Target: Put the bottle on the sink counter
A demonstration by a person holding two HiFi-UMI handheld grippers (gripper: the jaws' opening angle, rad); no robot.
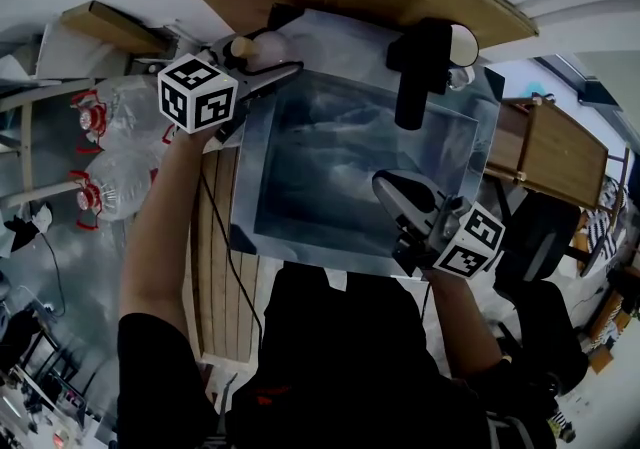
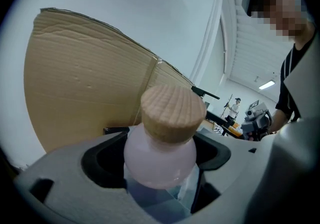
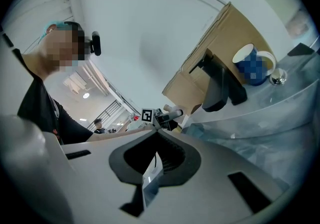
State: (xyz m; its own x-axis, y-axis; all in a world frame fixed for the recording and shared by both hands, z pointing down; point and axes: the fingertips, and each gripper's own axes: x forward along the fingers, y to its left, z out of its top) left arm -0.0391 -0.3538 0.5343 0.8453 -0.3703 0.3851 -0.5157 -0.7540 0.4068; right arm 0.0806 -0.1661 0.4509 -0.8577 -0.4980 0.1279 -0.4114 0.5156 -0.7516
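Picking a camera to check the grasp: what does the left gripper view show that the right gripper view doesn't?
Only the left gripper view: the left gripper clamped on the bottle below its wooden stopper, close up. Only the right gripper view: the blue mug, black faucet, sink, and the right gripper, shut and empty. Both: the cardboard sheet, the person, and the bottle, tiny in the right gripper view.

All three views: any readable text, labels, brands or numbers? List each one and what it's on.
No readable text in any view.
Left marker cube and right marker cube: black-and-white square patterns only, no letters or digits.
Bottle: no label in view.
Mug: nothing readable on it.
Cardboard: no print on the visible side.
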